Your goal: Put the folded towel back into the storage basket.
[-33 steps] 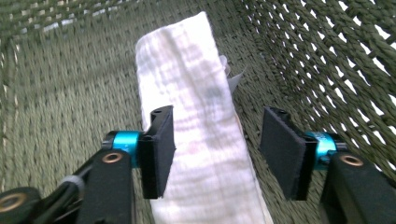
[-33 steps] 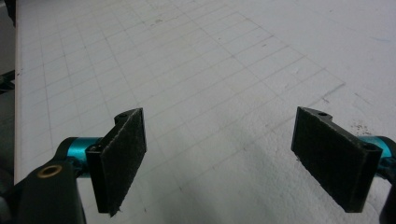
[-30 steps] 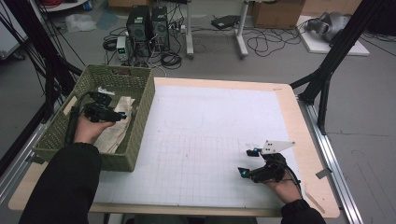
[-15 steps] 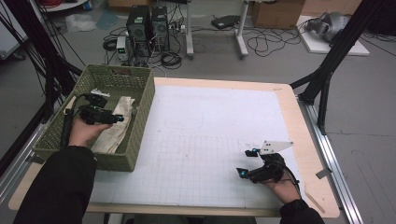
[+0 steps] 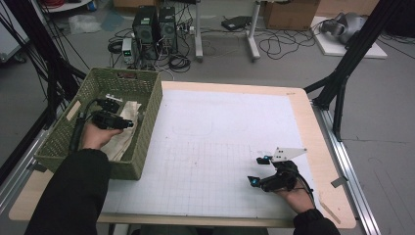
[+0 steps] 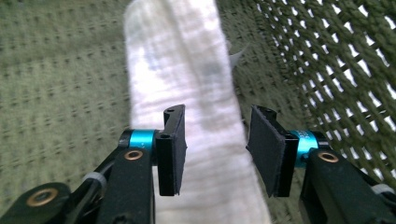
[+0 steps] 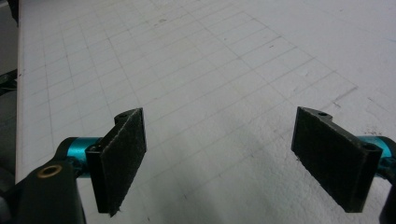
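Lying in the green basket (image 5: pixel 147 105) at the counter's (image 5: pixel 323 147) left: a white cloth (image 6: pixel 187 84). Straddling it, left claw (image 6: pixel 215 149), jaws apart, not gripping. Resting on the gridded mat (image 5: pixel 220 137) near the front right, right claw (image 5: pixel 259 170), jaws wide apart, holding nothing.

The person wore black sleeves (image 5: pixel 73 196). Each gripper, the left (image 6: pixel 215 147) and the right (image 7: pixel 238 163), had black jaws with flat dark pads, teal collars and brass rivets; a grey three-cornered plate (image 5: pixel 288 153) topped the right.
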Demonstrator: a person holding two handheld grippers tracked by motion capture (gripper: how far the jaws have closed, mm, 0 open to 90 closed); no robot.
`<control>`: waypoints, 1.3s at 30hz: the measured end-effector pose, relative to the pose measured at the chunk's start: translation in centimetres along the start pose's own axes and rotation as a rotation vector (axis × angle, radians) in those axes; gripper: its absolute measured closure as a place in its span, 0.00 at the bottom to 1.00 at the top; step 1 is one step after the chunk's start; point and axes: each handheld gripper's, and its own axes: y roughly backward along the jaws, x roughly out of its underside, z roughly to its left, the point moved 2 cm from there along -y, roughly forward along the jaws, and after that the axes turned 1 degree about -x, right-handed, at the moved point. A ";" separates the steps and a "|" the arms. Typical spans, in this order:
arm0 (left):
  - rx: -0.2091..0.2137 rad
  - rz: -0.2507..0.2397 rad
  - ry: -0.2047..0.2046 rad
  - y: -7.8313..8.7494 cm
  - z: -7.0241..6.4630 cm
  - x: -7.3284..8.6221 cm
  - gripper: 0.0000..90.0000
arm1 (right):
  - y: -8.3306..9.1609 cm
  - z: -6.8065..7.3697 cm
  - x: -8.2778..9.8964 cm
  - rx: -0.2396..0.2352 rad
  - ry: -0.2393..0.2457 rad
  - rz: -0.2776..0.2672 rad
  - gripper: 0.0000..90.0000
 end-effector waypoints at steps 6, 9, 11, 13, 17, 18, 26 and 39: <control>-0.033 0.108 -0.008 -1.2 -0.1 0.7 0.58 | 0.0 0.1 0.0 -0.006 -0.002 0.000 0.19; -0.048 0.147 -0.030 -1.5 -0.2 1.0 0.58 | 0.1 0.1 0.0 -0.009 -0.004 0.001 0.19; -0.041 0.165 -0.035 -1.7 -0.4 1.2 0.61 | 0.1 0.1 0.0 -0.010 -0.005 0.001 0.19; -0.046 0.189 -0.056 -1.9 -0.6 1.4 0.66 | 0.1 0.2 0.0 -0.008 -0.004 -0.001 0.19; -0.050 0.221 -0.065 -1.8 -0.8 1.3 0.93 | 0.1 0.2 -0.1 -0.008 -0.004 -0.001 0.19; -0.046 0.221 -0.058 -1.8 -0.8 1.4 0.95 | 0.1 0.2 -0.1 -0.007 0.000 -0.002 0.19; -0.068 0.333 -0.062 -0.8 -0.5 1.4 0.96 | 0.2 0.2 -0.1 -0.006 0.000 -0.005 0.19; -0.024 0.187 -0.010 -0.5 -0.5 0.8 0.72 | 0.1 0.1 -0.1 -0.007 -0.001 0.000 0.19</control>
